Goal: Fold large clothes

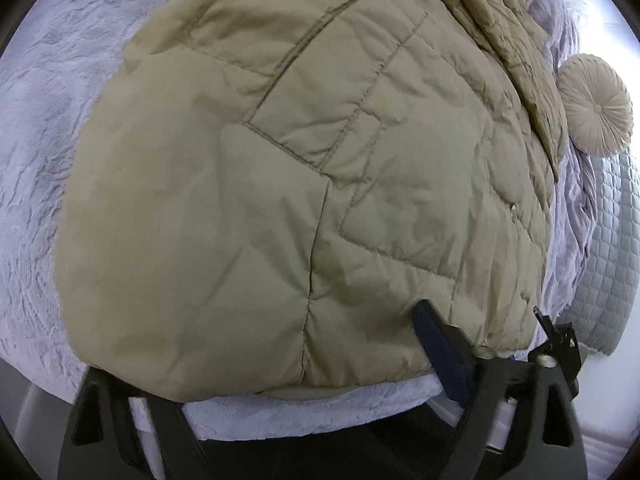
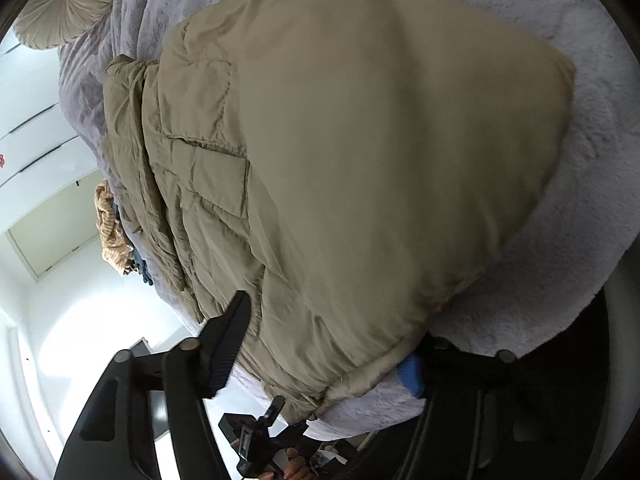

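A khaki quilted jacket [image 1: 280, 184] lies spread on a bed and fills both views [image 2: 360, 160]. My left gripper [image 1: 264, 360] sits at the jacket's near hem. Its blue-padded right finger [image 1: 436, 344] rests against the fabric, while the jacket hides the left finger. My right gripper [image 2: 324, 336] straddles the hem's other corner, its black ribbed finger [image 2: 228, 344] beside the jacket and its blue pad [image 2: 412, 372] under the hem. Both sets of jaws stand wide apart with hem fabric between them and nothing pinched. A hand [image 2: 294, 468] holds the left gripper [image 2: 260, 428] low in the right wrist view.
A fuzzy grey blanket [image 1: 32, 160] covers the bed, also seen as the blanket [image 2: 560, 240]. A round pleated cushion [image 1: 596, 104] lies beyond the jacket, near a quilted cover [image 1: 612, 260]. A striped tan garment [image 2: 110, 232] sits at the far side. The bed's edge runs just under the grippers.
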